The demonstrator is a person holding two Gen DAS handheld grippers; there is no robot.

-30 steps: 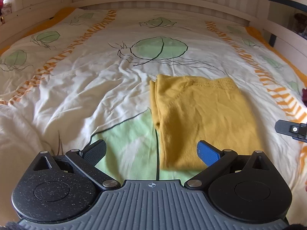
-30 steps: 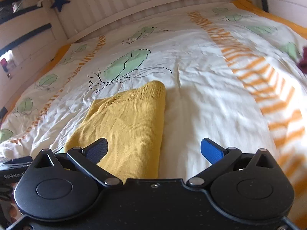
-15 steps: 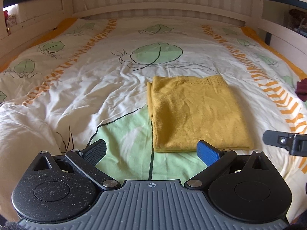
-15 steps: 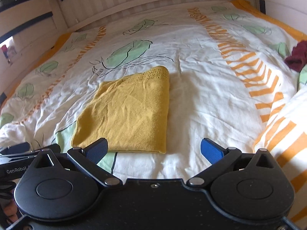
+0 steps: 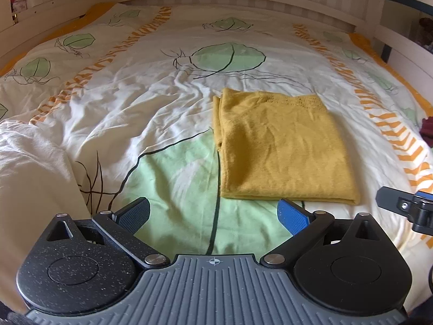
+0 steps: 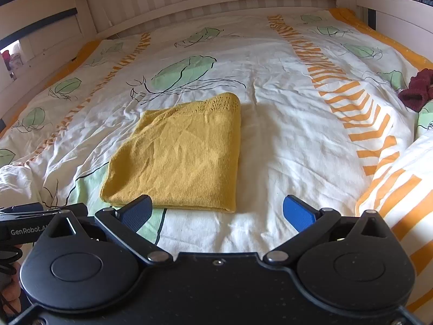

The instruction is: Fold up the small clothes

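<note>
A yellow knitted garment [image 5: 281,149] lies folded into a neat rectangle on the bed's duvet [image 5: 130,113], right of centre in the left wrist view and left of centre in the right wrist view, its lacy hem along the far edge and the layered side edges toward the left. The duvet is white with green leaf shapes and orange striped bands, and it is rumpled around the garment. The left gripper [image 5: 213,214] sits at the bottom of its frame with its fingers spread wide, nothing between them, hovering near the garment's near edge over a green patch. The right gripper [image 6: 217,212] is likewise released and empty, its left fingertip overlapping the garment's near edge in the picture; I cannot tell whether it touches. Each gripper peeks into the other's view at the frame edge. A dark red bundle of cloth [image 6: 416,89] rests at the right edge of the bed, well apart from the garment.
</note>
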